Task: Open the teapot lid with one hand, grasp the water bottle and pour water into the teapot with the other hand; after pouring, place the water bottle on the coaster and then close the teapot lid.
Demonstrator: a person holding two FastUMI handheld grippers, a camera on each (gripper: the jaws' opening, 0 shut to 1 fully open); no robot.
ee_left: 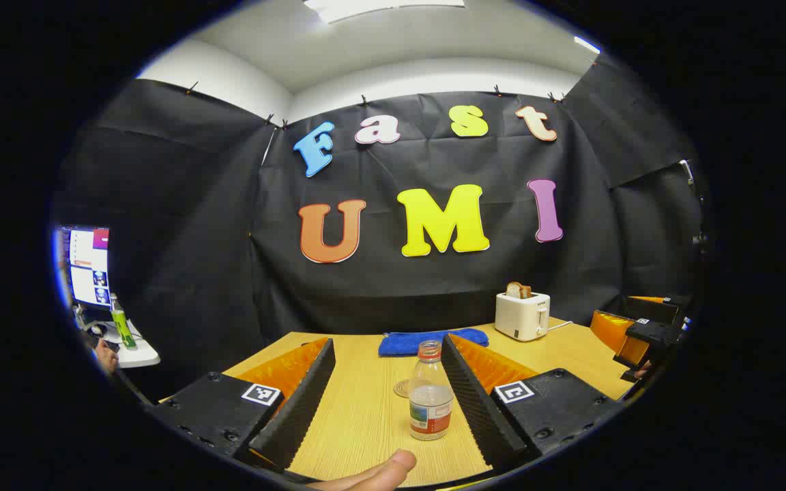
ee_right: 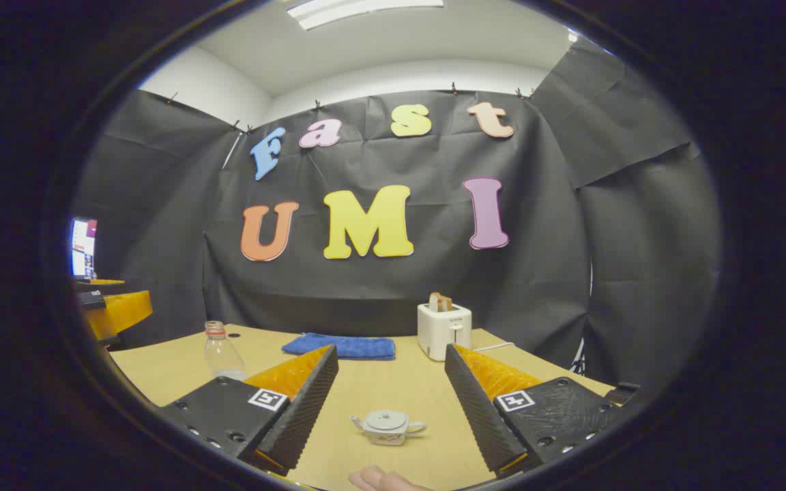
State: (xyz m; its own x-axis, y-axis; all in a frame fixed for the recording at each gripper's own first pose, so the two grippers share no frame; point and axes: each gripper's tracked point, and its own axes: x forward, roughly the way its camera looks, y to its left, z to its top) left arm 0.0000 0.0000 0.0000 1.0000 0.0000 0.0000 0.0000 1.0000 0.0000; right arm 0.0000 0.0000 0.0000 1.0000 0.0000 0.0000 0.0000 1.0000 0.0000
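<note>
Wood-grain surface [ee_left: 366,416], black cloth wall behind.

Left gripper view: my left claw [ee_left: 389,402] is spread wide, gripping nothing. Water bottle [ee_left: 430,392] stands upright between the fingers, nearer the right one, uncapped. Thin clear plastic, partly filled, so I judge it light and squashy; I'd grip mid-body at the label. Round coaster [ee_left: 402,388] just behind it. Blue towel [ee_left: 432,341] and white toaster [ee_left: 521,315] further back.

Right gripper view: right claw [ee_right: 391,402] also wide open, empty. Small teapot [ee_right: 388,427] sits between the fingers, lid on. Looks ceramic: slick, fragile. I'd pinch the lid knob.
</note>
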